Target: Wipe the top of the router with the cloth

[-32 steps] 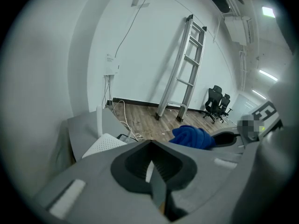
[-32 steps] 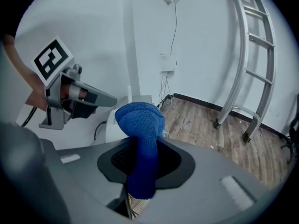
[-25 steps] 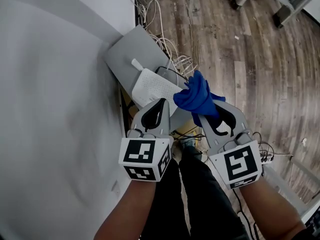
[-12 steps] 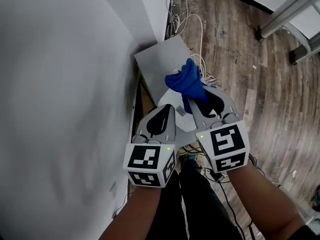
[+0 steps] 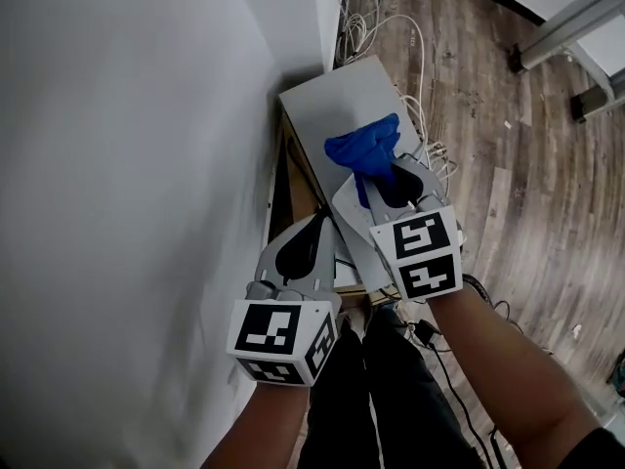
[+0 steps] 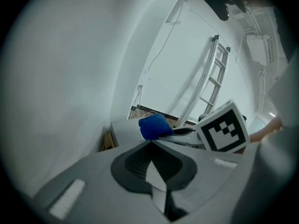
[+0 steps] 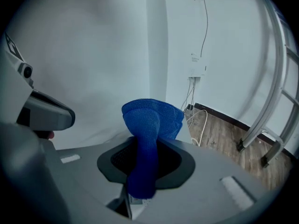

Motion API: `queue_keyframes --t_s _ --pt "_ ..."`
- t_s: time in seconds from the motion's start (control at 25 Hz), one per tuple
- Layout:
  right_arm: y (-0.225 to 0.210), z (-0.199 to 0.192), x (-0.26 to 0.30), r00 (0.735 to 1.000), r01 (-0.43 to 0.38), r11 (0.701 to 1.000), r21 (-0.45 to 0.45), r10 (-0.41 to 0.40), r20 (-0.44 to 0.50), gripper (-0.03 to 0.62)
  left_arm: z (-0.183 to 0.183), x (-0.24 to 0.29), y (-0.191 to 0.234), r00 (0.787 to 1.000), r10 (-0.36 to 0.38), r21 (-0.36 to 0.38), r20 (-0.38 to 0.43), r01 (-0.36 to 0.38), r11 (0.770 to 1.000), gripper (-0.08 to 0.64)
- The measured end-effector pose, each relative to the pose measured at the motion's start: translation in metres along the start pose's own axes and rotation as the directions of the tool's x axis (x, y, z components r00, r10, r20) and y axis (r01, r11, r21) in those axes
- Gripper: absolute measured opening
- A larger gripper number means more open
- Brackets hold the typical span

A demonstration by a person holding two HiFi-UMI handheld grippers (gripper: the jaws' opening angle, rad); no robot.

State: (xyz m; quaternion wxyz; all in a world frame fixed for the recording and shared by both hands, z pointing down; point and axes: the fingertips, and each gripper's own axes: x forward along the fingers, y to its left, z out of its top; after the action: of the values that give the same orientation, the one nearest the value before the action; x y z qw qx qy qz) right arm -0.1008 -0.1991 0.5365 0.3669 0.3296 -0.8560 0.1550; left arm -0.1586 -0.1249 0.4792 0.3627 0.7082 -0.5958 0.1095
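In the head view my right gripper [image 5: 377, 171] is shut on a bunched blue cloth [image 5: 365, 145], which hangs over the flat grey top of a box [image 5: 337, 98] against the wall. The right gripper view has the cloth [image 7: 152, 120] squeezed between the jaws and bulging out past the tips. My left gripper [image 5: 319, 222] trails behind and to the left, shut with nothing in it. From the left gripper view the cloth [image 6: 153, 126] sits just ahead on the grey top. The router lies hidden beneath the two grippers.
A white wall [image 5: 127, 164] runs close along the left. Loose cables [image 5: 363, 13] lie on the wooden floor [image 5: 488, 115] beyond the box, and more cables [image 7: 192, 101] hang from a wall socket. A metal ladder frame [image 5: 576, 27] stands at the far right. A person's legs are below.
The right gripper has carried the cloth forward from the router's near side to the far part of the grey top. The left gripper has dropped back.
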Motion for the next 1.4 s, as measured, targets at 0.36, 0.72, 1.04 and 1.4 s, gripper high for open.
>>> queue_keyframes --t_s 0.36,0.72,1.04,1.4 --pt "0.031 -0.029 0.027 0.999 -0.010 1.000 0.002 0.010 -0.040 0.112 -0.021 -0.005 0.030 1.000 -0.012 -0.015 -0.015 0.012 1.000 0.000" --pt "0.048 -0.011 0.035 1.000 -0.024 1.000 0.014 0.024 -0.008 0.114 -0.025 -0.011 0.039 0.999 -0.018 -0.013 -0.031 0.017 1.000 0.000" --pt "0.042 0.001 0.060 1.000 0.027 0.979 0.200 -0.029 0.009 0.114 -0.006 -0.010 0.050 0.999 -0.026 0.002 -0.031 0.026 1.000 0.000" --pt "0.017 -0.007 0.051 0.995 0.095 0.950 0.298 -0.101 0.005 0.113 -0.020 0.002 0.043 0.998 -0.036 -0.011 -0.053 0.036 0.999 0.000"
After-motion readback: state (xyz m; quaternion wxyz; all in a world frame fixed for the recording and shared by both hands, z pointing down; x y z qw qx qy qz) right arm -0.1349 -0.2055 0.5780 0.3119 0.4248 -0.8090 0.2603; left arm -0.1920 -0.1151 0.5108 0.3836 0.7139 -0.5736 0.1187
